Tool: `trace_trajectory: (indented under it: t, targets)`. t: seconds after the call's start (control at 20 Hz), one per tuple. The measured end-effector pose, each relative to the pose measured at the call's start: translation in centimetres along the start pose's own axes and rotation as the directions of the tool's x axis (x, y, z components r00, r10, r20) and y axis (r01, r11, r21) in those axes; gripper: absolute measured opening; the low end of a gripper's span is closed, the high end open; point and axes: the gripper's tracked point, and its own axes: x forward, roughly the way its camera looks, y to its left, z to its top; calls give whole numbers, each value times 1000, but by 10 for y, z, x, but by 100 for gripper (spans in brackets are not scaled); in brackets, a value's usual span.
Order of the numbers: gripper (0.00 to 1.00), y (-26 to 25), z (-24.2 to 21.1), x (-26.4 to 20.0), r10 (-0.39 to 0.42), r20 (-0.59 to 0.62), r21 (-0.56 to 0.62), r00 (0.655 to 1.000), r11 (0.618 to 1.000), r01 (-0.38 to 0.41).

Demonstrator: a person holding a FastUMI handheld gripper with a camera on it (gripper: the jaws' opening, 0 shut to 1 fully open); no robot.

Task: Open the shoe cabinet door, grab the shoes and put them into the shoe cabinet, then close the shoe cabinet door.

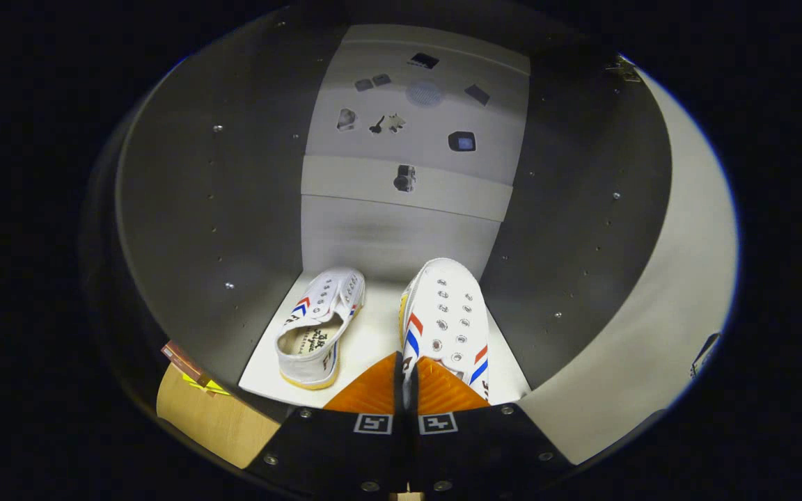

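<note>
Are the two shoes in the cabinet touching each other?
Apart. The gripper view shows a strip of white shelf between the left shoe and the right shoe.

My one camera rides on the gripper [406, 383] and looks forward along its two orange fingers [370, 393], which close in at the bottom of the view, pinched on the edge of the nearer shoe [446, 316]. It sits at the mouth of the shoe cabinet [213, 209], facing straight in and tilted slightly down. Side walls curve away on both sides; the back panel [408, 160] faces me, near. The shelf floor [373, 341] runs from just ahead of the fingers to the back, a second shoe [321, 323] on it. The open door [658, 313] edges in on my right.
</note>
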Motion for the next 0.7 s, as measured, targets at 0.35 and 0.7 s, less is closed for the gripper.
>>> trace_trajectory:
  t: [0.35, 0.7]
  targets:
    - [0, -5, -16, 75, 16, -65, -12, 998, 1000, -17]
    - [8, 2, -21, 94, 48, -61, -8, 997, 999, -48]
